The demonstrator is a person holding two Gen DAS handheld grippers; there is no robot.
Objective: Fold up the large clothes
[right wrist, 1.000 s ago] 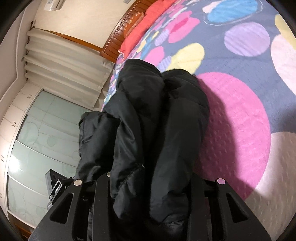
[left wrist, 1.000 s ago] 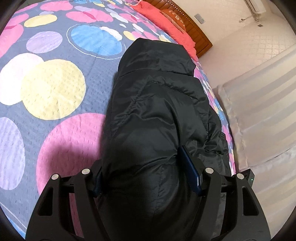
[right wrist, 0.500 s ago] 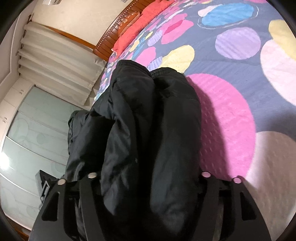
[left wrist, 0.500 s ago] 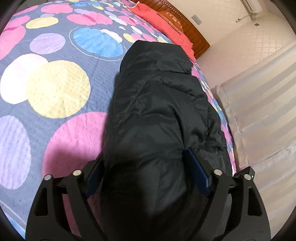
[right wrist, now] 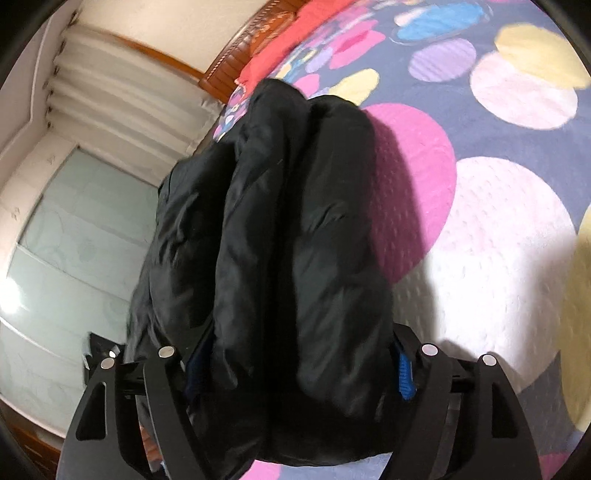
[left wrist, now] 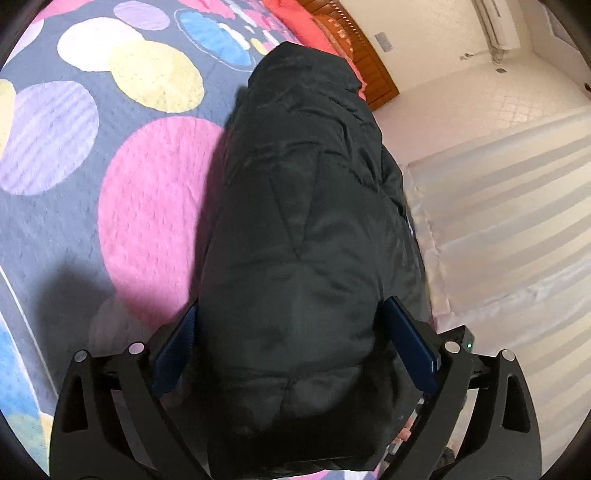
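A black padded jacket (left wrist: 303, 229) lies folded lengthwise along the bed's edge, its hood end toward the headboard. It fills the middle of both views and also shows in the right wrist view (right wrist: 280, 236). My left gripper (left wrist: 295, 350) is wide open, its blue pads on either side of the jacket's near end. My right gripper (right wrist: 295, 365) is also open, with the bunched jacket bulging between its blue pads. The fabric between the fingers hides the bed below.
The bedspread (left wrist: 147, 206) is grey-blue with large pink, yellow, lilac and white circles. A red pillow (left wrist: 295, 26) and wooden headboard (left wrist: 369, 66) are at the far end. White curtains (left wrist: 498, 221) hang beside the bed. A frosted glass wardrobe door (right wrist: 74, 236) stands beyond the edge.
Both grippers have opened wider around the jacket and swung sideways. More of the bedspread now shows on the bed side of the jacket.
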